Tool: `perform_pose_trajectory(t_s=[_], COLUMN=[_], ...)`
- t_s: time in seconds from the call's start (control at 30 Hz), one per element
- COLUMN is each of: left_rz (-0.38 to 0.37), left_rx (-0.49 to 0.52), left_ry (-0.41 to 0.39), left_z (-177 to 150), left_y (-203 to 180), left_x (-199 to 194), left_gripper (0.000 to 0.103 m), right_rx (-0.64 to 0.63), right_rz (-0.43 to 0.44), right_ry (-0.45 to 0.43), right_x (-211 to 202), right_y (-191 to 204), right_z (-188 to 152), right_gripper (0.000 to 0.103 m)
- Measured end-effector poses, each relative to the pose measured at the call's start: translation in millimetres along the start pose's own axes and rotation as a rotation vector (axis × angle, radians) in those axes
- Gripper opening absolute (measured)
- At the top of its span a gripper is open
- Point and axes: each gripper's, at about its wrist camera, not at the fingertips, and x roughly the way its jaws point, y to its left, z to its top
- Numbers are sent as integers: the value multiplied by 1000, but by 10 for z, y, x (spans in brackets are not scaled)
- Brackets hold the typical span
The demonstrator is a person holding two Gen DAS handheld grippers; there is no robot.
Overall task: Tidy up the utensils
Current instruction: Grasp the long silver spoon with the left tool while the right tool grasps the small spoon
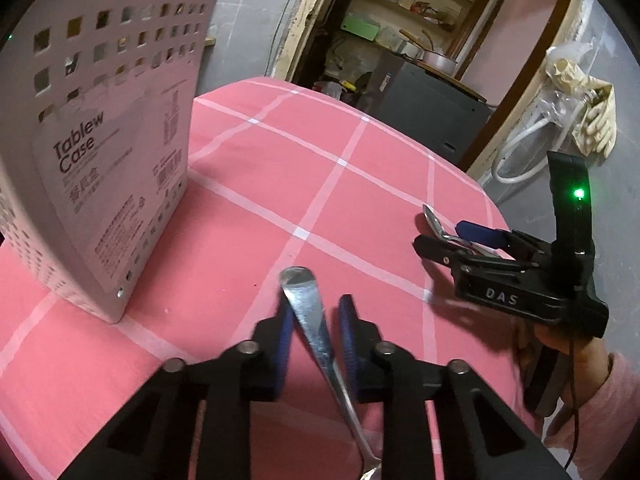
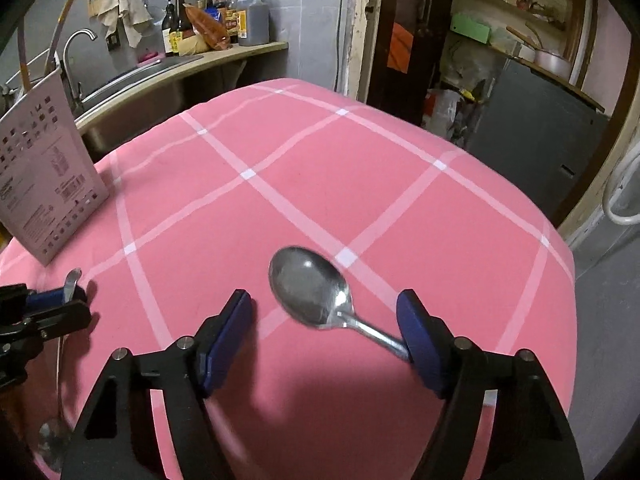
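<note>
One white perforated utensil case (image 1: 100,152) stands upright at the left edge of the tabletop (image 2: 320,168), which is covered by a pink cloth with white check lines. The case's label reads "Tablew" above "Case", the first word running out of sight round the curve. The barcode and smaller print below it cannot be read. Handle tips show above the case's rim, too few in view to count.

Two spoons are present, one at each of the two hand-held grippers. The left hand-held gripper (image 1: 316,304) is closed to a narrow gap on the handle of the first spoon (image 1: 310,320). That handle crosses slantwise between the blue pads, its rounded end pointing toward the middle of the tabletop and its bowl back toward the near edge.

The right hand-held gripper (image 2: 324,300) stands wide, gripping nothing. The second spoon (image 2: 312,288) lies between its jaws near the right edge of the tabletop, bowl up. Its neck touches the right pad and the left pad stays clear. The body of this gripper bears the letters "DAS" and one lit green lamp.

The bottles (image 2: 216,20) beyond the far edge carry labels too small to read.
</note>
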Motion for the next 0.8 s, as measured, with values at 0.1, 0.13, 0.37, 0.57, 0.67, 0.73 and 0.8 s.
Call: perform_pose_trajectory(t_s=[0.1,0.13,0.37,0.57,0.67,0.73,0.8], left_rz=[-17,-22,-73,-128,-155,-169,-188], left_rx=[-11,-11,-34,11,46,65,86], left_ry=[5,7,50,43,34,26,15], left_z=[0,0,-12,6,43,72,112], left_y=[32,36,60,-23,-77,-99,-116], left_x=[-3,2,-1,-153,-265,-342,-447], left_gripper=[14,14,5,3,2,3,3], right_rx=[-20,-26,-63,55,139,202,252], right_rz=[-16,-20,-46,-23,-9,4,18], right_ry=[-6,-8,-60,-128,-167,-204,-245], right_x=[-7,-10,-173,-516,-737,-917,-1100], right_y=[33,41,109,-6,-52,-75,-94], right_z=[21,30,50,16,-22,-44,-70], right_gripper=[60,55,8,5,4,3,2])
